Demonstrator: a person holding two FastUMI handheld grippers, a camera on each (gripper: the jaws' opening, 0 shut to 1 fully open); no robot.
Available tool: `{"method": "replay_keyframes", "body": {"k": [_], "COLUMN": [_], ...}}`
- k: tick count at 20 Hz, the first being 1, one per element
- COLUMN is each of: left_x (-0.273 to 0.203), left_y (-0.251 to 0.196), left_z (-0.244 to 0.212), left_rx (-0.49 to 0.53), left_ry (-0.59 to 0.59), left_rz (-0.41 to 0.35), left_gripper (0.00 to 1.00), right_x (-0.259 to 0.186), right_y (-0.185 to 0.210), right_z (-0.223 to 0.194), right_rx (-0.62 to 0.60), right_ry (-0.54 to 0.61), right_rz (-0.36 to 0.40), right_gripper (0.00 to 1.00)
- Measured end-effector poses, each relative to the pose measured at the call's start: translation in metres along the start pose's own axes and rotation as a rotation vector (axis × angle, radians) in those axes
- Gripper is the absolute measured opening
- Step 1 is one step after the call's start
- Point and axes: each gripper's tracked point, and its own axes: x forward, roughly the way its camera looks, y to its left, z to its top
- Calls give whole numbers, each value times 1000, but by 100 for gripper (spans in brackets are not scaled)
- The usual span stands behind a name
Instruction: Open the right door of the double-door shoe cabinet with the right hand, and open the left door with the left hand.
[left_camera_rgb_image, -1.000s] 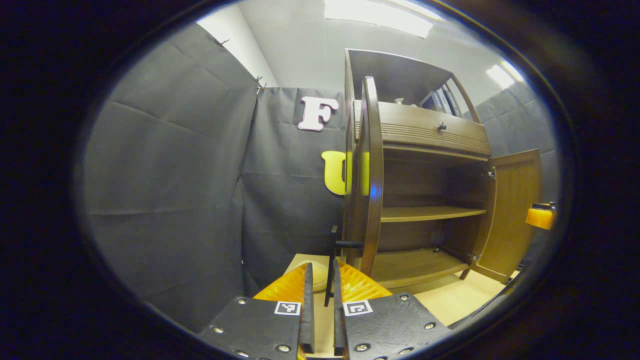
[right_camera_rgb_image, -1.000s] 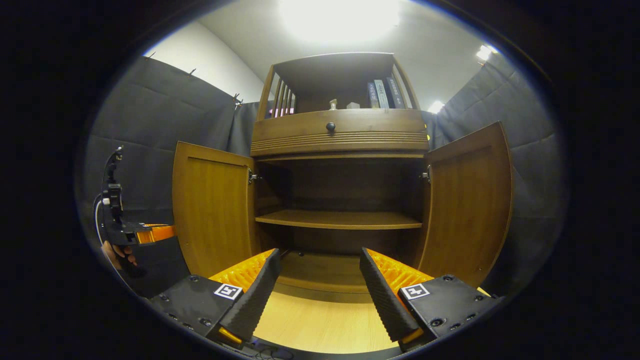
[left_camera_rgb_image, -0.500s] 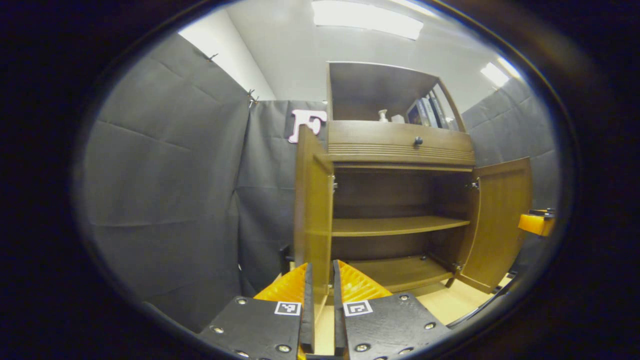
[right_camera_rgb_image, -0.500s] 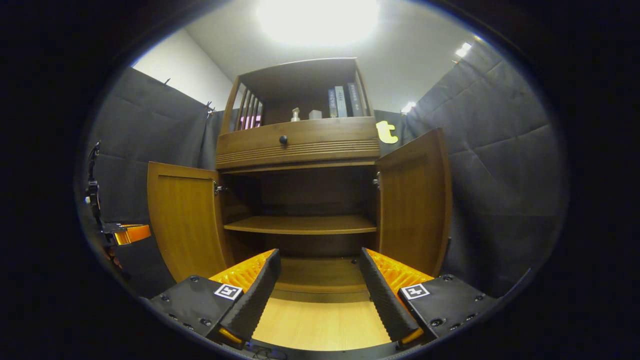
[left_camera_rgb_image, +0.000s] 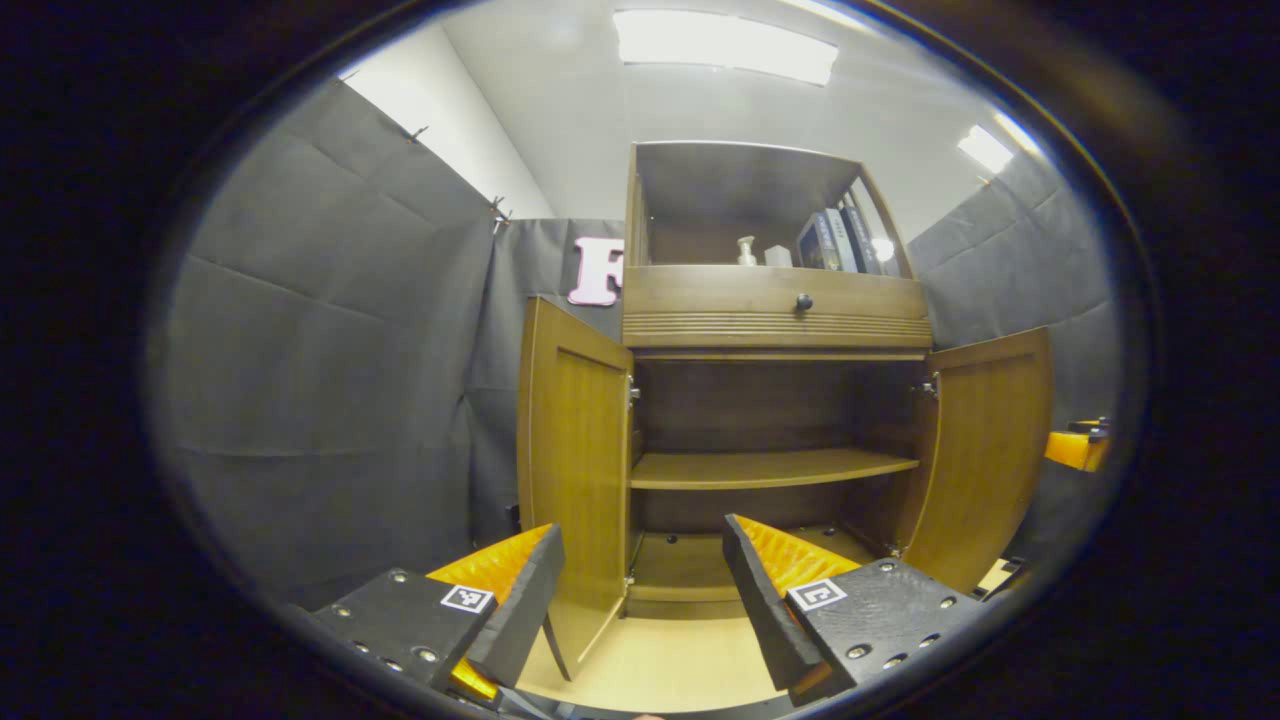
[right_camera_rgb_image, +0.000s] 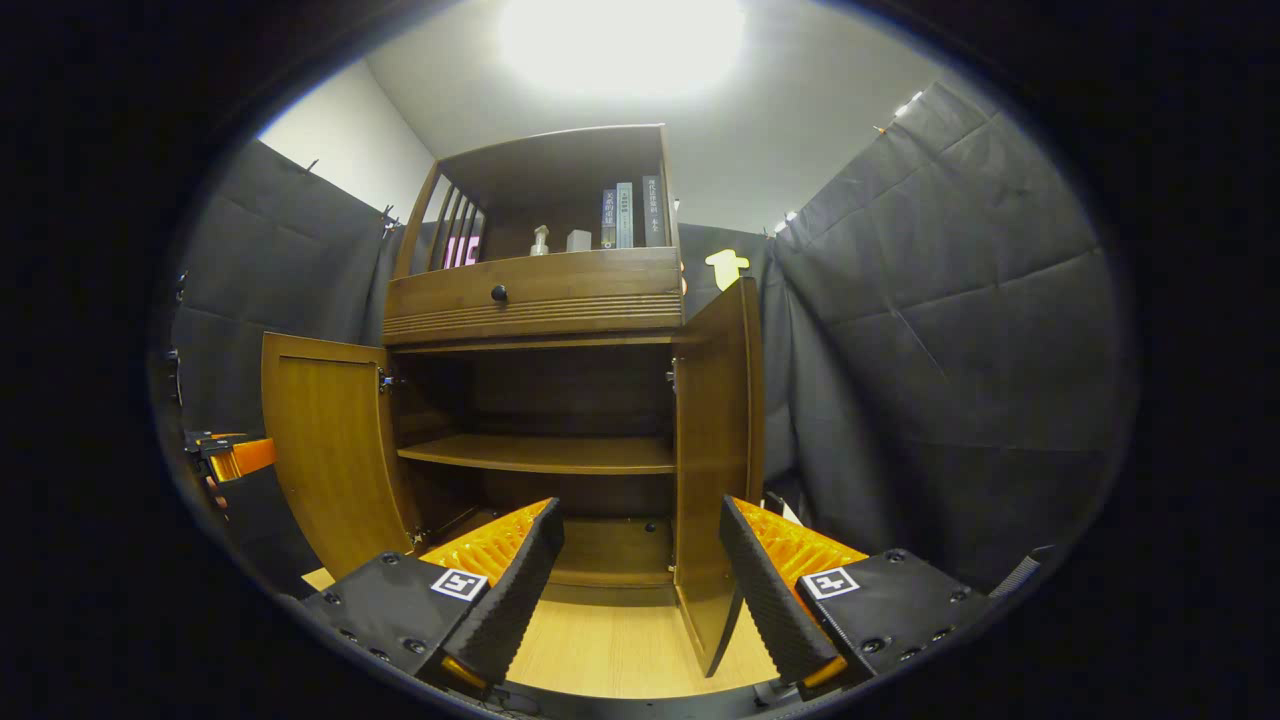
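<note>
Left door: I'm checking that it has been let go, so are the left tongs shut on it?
No: in the left gripper view the left tongs stand wide open, touching nothing, with the left door swung open.

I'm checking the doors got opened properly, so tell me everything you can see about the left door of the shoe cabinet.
The left door is a tall panel of warm brown wood-look material with a framed edge around a flat inset. It stands upright and swung wide open, hinged to the shoe cabinet on its inner side, with a small metal hinge showing near its top. Its lower edge sits just above the light floor. The left tongs are open in front of it, not gripping it. The right gripper view shows its inner face.
</note>
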Motion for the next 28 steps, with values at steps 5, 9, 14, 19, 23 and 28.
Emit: {"method": "replay_keyframes", "body": {"k": [5, 9, 14, 19, 23, 28], "left_x": [-9, -13, -10, -10, -9, -6], "left_y": [13, 22, 25, 23, 23, 23], "left_z": [1, 2, 3, 6, 5, 5], "left_rx": [6, 23, 40, 58, 58, 60], "left_ry": [2, -3, -9, -20, -24, -23], "left_rz": [48, 71, 78, 70, 63, 58], "left_gripper": [92, 92, 92, 92, 92, 92], "right_x": [-3, -1, 2, 6, 8, 10], "right_y": [-12, -13, -12, -11, -10, -10], "right_z": [-1, -2, -1, -2, -2, -2], "right_rx": [1, -7, -16, -24, -27, -27], "right_ry": [-2, -4, -13, -11, -14, -14], "right_rz": [-24, -34, -44, -48, -51, -59], "right_gripper": [95, 98, 98, 95, 98, 98]}}
